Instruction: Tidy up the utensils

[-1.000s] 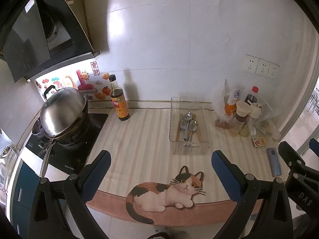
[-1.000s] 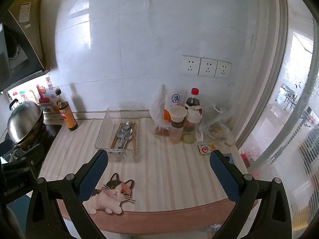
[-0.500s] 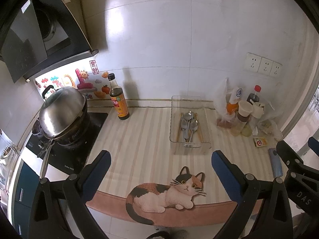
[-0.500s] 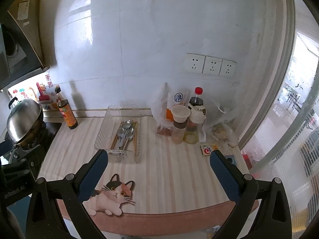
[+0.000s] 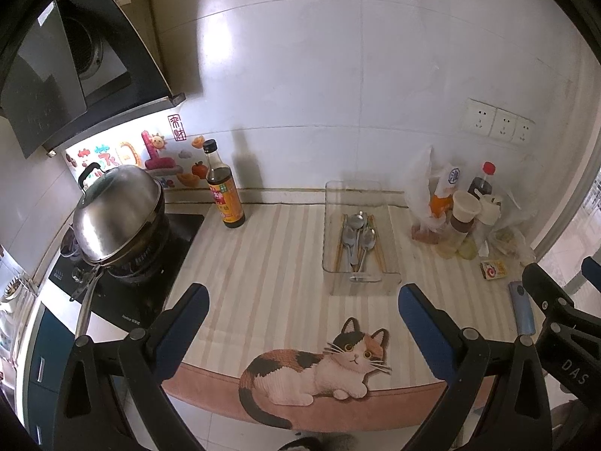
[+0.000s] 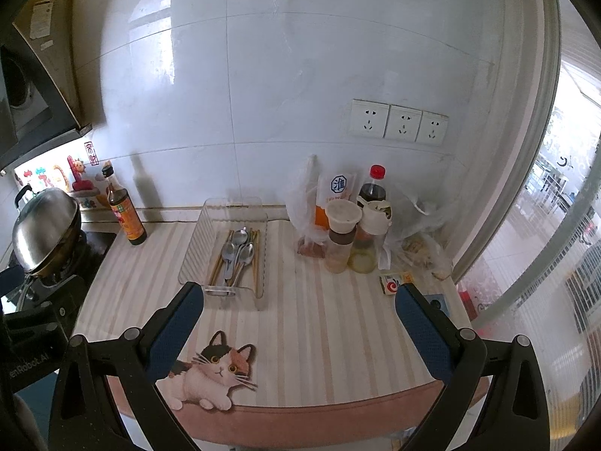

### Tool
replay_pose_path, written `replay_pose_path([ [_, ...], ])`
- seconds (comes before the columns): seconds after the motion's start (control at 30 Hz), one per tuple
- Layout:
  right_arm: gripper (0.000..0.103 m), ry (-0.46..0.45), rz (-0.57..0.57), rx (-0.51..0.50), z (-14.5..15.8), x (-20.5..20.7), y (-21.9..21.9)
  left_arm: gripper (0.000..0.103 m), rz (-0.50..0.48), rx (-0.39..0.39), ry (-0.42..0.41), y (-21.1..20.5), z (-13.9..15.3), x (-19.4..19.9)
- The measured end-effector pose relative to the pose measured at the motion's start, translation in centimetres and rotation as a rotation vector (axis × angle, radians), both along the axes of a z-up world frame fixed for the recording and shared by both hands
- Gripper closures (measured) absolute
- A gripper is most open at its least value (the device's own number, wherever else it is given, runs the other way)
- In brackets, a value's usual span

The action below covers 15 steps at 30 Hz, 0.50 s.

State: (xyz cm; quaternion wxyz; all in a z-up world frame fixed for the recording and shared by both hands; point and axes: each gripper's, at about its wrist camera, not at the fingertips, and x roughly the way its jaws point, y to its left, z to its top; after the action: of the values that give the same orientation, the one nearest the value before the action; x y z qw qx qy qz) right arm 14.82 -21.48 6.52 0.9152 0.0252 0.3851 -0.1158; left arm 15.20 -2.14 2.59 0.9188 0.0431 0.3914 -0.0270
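A clear plastic tray (image 5: 390, 259) stands on the striped counter mat near the back wall, also in the right wrist view (image 6: 195, 248). In it lie metal spoons (image 5: 357, 235) (image 6: 238, 250) and wooden chopsticks (image 5: 339, 248) (image 6: 256, 259) side by side. My left gripper (image 5: 300, 300) is open and empty, above the counter's front edge, short of the tray. My right gripper (image 6: 298, 298) is open and empty, above the front edge, to the right of the tray.
A soy sauce bottle (image 5: 223, 188) stands at the back left. A lidded steel wok (image 5: 116, 214) sits on the stove (image 5: 142, 293) at left. Condiment jars and bags (image 6: 349, 225) crowd the back right. A phone (image 5: 520, 312) and small box (image 5: 493, 268) lie at right. A cat picture (image 5: 319, 368) marks the mat's front edge.
Both grippers have drawn back and up slightly, so the counter looks a little lower and farther. Nothing on the counter has moved, and both stay open.
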Motion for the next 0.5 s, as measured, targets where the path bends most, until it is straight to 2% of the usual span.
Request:
replay_pose_path([
  [0.5, 0.0, 0.009, 0.011, -0.001, -0.25, 0.97, 0.79, 0.0, -0.001, 0.005, 0.002, 0.61, -0.03, 0.37],
])
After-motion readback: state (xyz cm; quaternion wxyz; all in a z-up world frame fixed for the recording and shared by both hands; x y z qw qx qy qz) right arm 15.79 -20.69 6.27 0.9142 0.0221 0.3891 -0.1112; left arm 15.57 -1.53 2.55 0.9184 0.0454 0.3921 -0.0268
